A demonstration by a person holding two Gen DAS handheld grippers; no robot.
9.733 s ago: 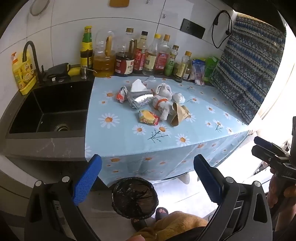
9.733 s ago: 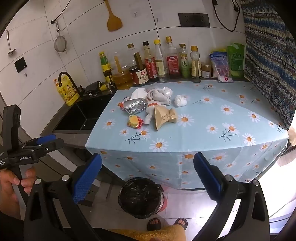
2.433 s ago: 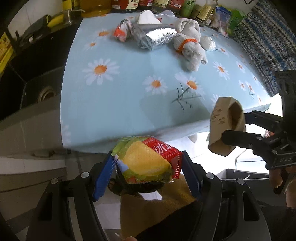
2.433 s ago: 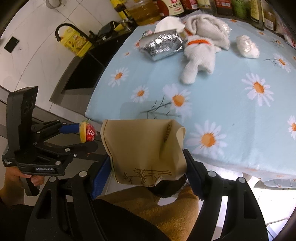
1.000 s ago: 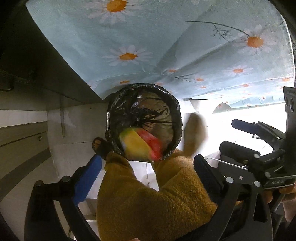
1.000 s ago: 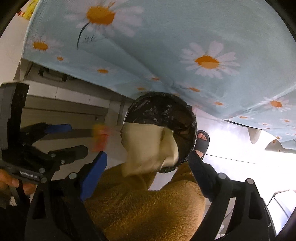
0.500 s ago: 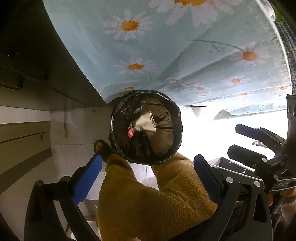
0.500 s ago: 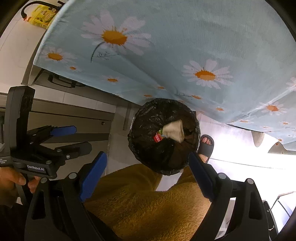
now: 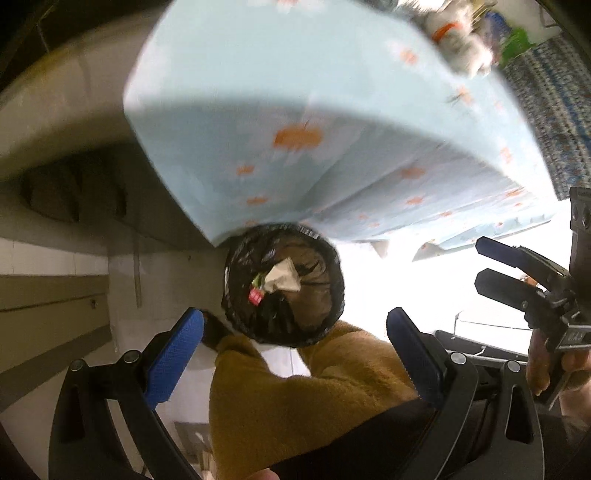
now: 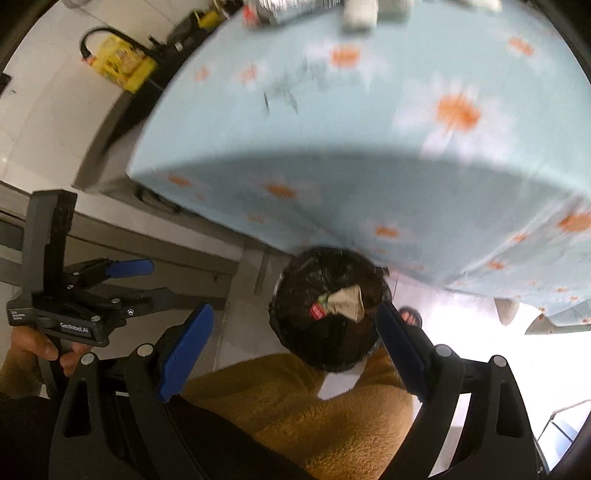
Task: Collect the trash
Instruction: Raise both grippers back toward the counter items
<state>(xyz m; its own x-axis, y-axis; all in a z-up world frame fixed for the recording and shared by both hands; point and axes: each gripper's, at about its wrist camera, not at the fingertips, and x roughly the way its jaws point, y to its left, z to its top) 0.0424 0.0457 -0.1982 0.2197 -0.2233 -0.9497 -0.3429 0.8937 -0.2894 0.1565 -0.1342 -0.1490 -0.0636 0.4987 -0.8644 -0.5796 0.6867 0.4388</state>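
**Both tongs empty above the bin**

Now the left tongs hang spread wide over the floor, nothing between the blue pads. The right tongs are spread just as wide and hold nothing either. From the left camera the right tongs show at the right edge, gripped in a hand; from the right camera the left tongs show at the left, also in a hand, with their pads apart.

Below and between the tongs stands a round bin lined with a black bag, on the tiled floor, its far rim tucked under the hanging edge of the cloth. Inside the bin lies a crumpled tan paper bag, and touching its left side a snack wrapper with red and green showing. The right camera gives the same pair: paper bag to the right, wrapper to the left, both inside the bin.

The bench carries the pale blue daisy cloth, badly blurred in both views. At its far side more trash remains: a white bundle with an orange band and a foil bag, too smeared to detail. A yellow bottle stands at the far left beside the dark sink. The person's mustard fleece legs fill the near foreground, and a sandalled foot shows just right of the bin.
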